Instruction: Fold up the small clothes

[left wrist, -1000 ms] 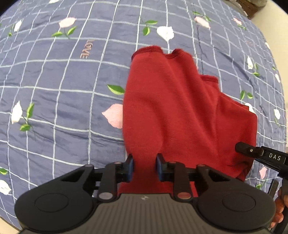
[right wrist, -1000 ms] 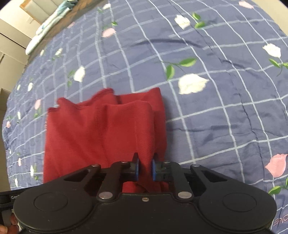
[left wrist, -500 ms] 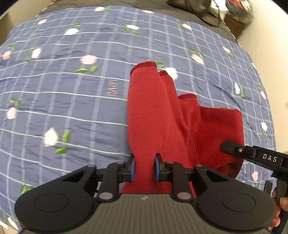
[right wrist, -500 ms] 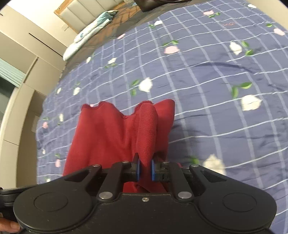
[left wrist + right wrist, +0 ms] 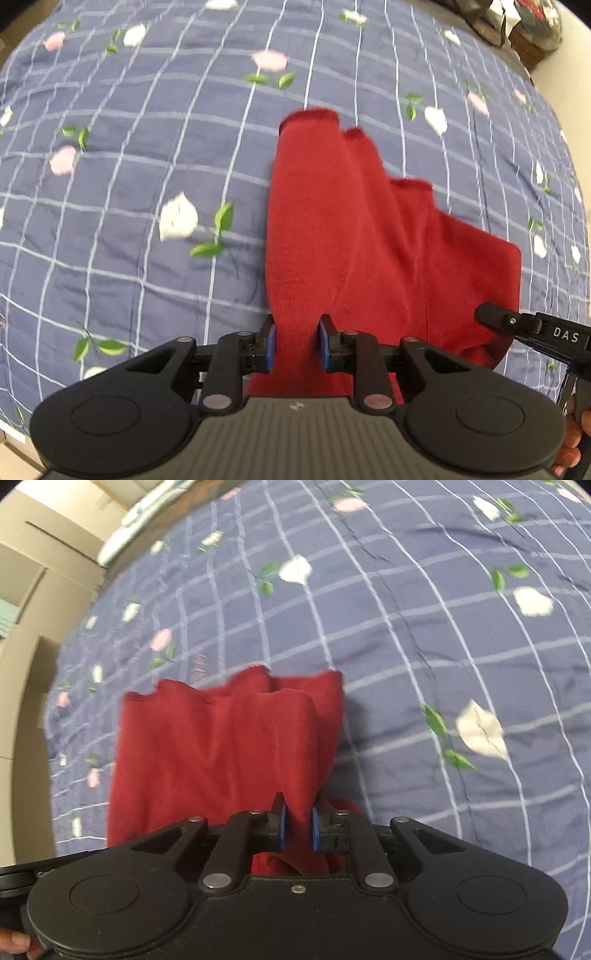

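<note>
On the left of my left wrist view lies the bed's blue checked quilt with printed flowers. My left gripper has its jaws narrowed onto a bunched fold of the red garment, the cloth passing straight between the blue pads. From there the garment runs away from me, long axis pointing forward, its hemmed ends farthest off and lying on the quilt. Its wider part spreads to the right, where my right gripper reaches in from the edge; white letters on its arm read "DAS". My fingers show at the lower right corner.

In the right wrist view, pale cupboards stand at far left. The garment fans out left of centre, wavy hem away from me. My right gripper has its jaws closed to a narrow gap on a raised ridge of cloth near the garment's right side. Faint pink writing on the quilt beyond the hem is too blurred to read.
</note>
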Motion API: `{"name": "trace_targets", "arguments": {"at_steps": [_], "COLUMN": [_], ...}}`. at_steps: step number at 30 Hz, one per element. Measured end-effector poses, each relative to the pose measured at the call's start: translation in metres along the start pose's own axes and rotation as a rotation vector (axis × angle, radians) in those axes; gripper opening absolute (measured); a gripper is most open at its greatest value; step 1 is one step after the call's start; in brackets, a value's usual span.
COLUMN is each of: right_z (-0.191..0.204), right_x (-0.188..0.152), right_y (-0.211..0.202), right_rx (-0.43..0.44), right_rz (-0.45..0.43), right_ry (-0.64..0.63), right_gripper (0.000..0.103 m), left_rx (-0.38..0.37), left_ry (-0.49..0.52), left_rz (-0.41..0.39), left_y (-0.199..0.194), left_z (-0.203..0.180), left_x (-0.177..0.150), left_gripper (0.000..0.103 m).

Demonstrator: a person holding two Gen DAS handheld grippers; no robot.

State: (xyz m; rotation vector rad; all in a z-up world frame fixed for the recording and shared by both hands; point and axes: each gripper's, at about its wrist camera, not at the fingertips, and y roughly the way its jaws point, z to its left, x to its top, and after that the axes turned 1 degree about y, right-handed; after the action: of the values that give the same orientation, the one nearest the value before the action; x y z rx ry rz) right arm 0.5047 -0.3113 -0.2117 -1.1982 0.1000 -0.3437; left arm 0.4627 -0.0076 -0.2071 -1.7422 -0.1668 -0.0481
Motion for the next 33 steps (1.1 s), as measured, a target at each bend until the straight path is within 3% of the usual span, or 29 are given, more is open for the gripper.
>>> {"name": "trace_targets", "arguments": {"at_steps": [4, 10, 13, 17, 19, 21, 24, 29, 33], "right_z": [-0.007, -0.012, -0.014, -0.017, -0.019, -0.02, -0.021, -0.024, -0.023], "right_x": [-0.009, -0.018, -0.022, -0.031, -0.036, -0.042, -0.053, -0.077, -0.106], "right_y": [0.001, -0.008, -0.016, -0.029, -0.038, -0.047, -0.064, -0.096, -0.126], "right_rx": [-0.031, -0.084, -0.09, -0.093, -0.087, -0.088, -0.08, -0.048, -0.022], "right_rz": [-0.02, -0.058, -0.071, -0.099, -0.12, -0.144, -0.188, -0.253, -0.313], "right_ry": [0.023, 0.034, 0.037, 0.027, 0.021, 0.015, 0.013, -0.014, -0.087], "right_gripper": [0.016, 0.026, 0.037, 0.059, 0.068, 0.084, 0.096, 0.101, 0.102], "left_rx": [-0.001, 0.021, 0.054, 0.086, 0.09, 0.105, 0.134, 0.152, 0.167], "left_ry": [0.047, 0.087, 0.101, 0.106, 0.108, 0.117, 0.132, 0.14, 0.124], "left_rz": [0.002, 0.023, 0.018, 0.009, -0.008, -0.024, -0.059, -0.152, -0.25], "left_y": [0.005, 0.011, 0.01, 0.005, -0.002, -0.011, -0.028, -0.066, -0.097], "left_z": [-0.004, -0.009, -0.012, -0.013, -0.015, -0.019, -0.027, -0.038, -0.045], "left_x": [-0.002, 0.005, 0.003, -0.002, -0.008, -0.015, -0.028, -0.06, -0.095], "left_gripper": [0.025, 0.033, 0.038, 0.049, 0.058, 0.067, 0.079, 0.093, 0.098]}}
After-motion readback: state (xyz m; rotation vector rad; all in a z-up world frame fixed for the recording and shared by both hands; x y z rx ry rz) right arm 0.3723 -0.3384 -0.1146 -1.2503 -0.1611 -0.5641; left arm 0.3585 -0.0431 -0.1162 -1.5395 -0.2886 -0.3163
